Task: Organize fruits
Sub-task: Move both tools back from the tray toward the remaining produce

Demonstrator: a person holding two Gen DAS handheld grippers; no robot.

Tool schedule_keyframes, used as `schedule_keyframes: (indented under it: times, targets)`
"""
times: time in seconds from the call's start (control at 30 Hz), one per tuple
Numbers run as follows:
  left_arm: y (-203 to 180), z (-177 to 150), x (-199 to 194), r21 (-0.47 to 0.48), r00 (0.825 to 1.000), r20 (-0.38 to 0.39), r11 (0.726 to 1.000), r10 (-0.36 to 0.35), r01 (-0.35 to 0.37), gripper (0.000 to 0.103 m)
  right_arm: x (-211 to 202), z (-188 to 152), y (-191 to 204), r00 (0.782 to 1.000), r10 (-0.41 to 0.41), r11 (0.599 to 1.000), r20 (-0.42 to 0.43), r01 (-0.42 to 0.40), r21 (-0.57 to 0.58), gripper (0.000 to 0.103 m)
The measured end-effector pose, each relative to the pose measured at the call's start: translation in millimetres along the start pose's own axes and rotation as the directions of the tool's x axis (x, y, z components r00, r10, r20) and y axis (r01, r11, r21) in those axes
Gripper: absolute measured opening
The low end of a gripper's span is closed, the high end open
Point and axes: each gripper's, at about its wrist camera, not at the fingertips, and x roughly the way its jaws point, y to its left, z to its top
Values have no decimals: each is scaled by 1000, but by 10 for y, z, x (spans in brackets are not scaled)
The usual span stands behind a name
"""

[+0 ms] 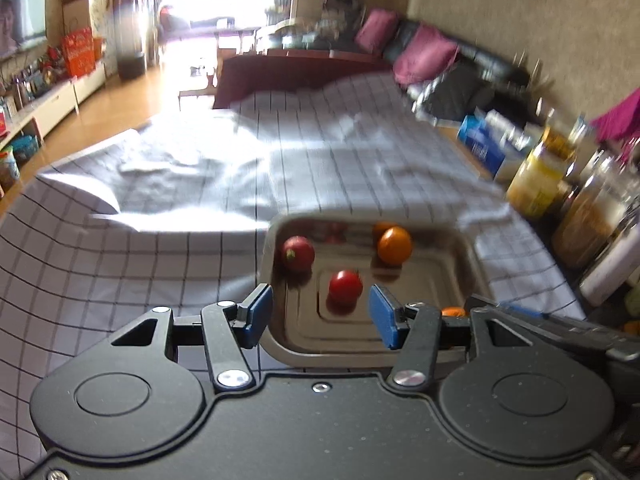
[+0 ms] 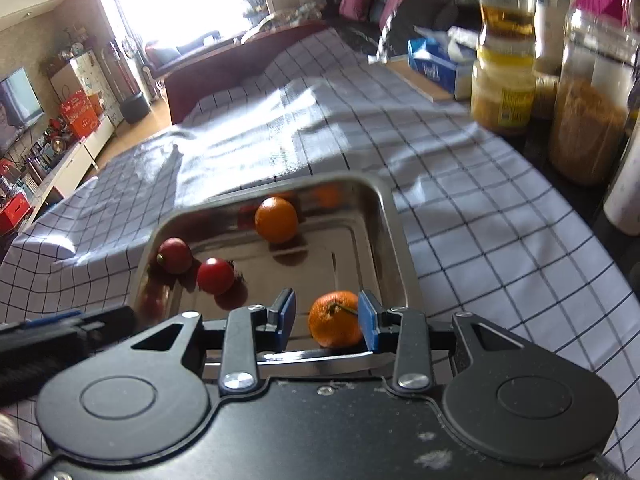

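Right wrist view: four fruits sit in the tray [image 2: 394,216] on the counter [image 2: 480,240], two tomatoes and two oranges. The right claw [image 2: 327,318] is wide open around the near orange [image 2: 335,319], maybe touching one pad. The left claw [image 1: 318,312] gapes empty above a tomato [image 1: 345,287]. Looks mostly done.

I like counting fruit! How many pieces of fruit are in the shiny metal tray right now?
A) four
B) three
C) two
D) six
A: the metal tray holds a red fruit with a stem, a red tomato, one orange and a second orange between the open right gripper fingers; the other colours on the walls are reflections.
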Motion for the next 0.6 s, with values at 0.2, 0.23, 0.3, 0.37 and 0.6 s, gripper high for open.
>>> schedule_keyframes:
  times: [0.2, 0.23, 0.3, 0.37, 0.6]
  targets:
    - [114, -182, -278, 34, 999, 35, 999, 5, -6, 63, -251, -136, -17, 997, -23, 1000, 72, 24, -12, 37]
    - [139, -237, -294, 44, 1000, 24, 999, -1, 0, 63, -297, -184, -23, 997, -18, 1000, 72, 19, -17, 37]
    - [183, -364, -327, 68, 1000, -2, 998, -9, 10, 63, -403, -297, -23, 997, -15, 999, 76, 18, -34, 37]
    - [211, -511, -359, 92, 1000, -22, 996, -9, 11, 63, -537, -427, -12, 995, -18, 998, 98, 23, -54, 37]
    - [258, -985, -444, 141, 993, -96, 986, -74, 87, 63, -886, -951, -8, 993, 12, 999, 115, -6, -46, 38]
